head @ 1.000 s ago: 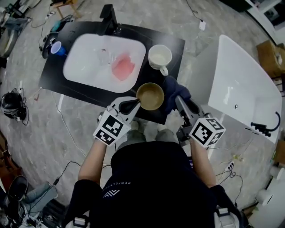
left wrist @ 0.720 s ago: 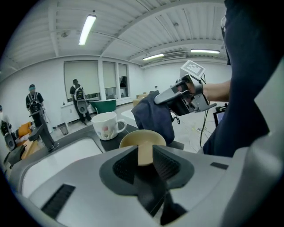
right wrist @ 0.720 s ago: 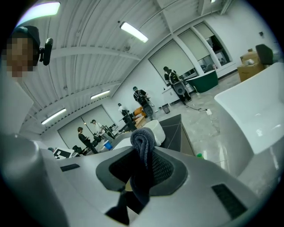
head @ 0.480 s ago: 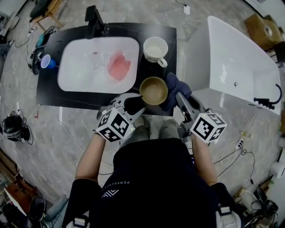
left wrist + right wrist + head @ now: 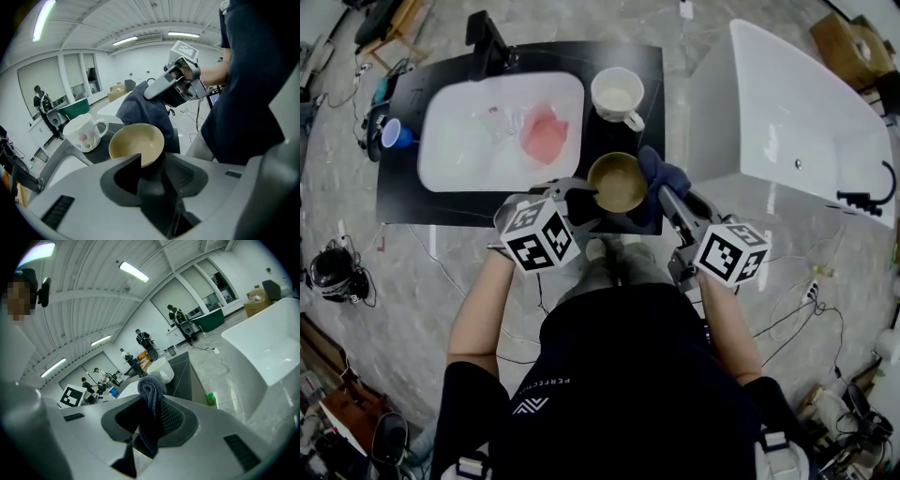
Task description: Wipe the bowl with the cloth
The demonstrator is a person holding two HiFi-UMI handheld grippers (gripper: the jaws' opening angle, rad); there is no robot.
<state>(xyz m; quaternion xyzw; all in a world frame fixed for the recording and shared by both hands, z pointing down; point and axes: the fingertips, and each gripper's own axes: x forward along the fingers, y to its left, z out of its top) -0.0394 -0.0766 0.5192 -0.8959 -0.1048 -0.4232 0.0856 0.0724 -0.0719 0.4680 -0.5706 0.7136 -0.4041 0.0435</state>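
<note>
The bowl (image 5: pixel 617 182) stands upright on the black desk (image 5: pixel 412 192) at the frame's centre, just below the mug (image 5: pixel 617 94). My left gripper (image 5: pixel 153 164) is opening its jaws. The bowl's near rim lies between them and the pads look clear of it, so I judge the bowl freed to stand alone. My right gripper (image 5: pixel 152 420) has its jaws clamped on the dark cloth (image 5: pixel 151 390), which hangs just right of the bowl, perhaps brushing its rim. The bowl's underside is hidden, and I cannot tell whether its inside is clean.
</note>
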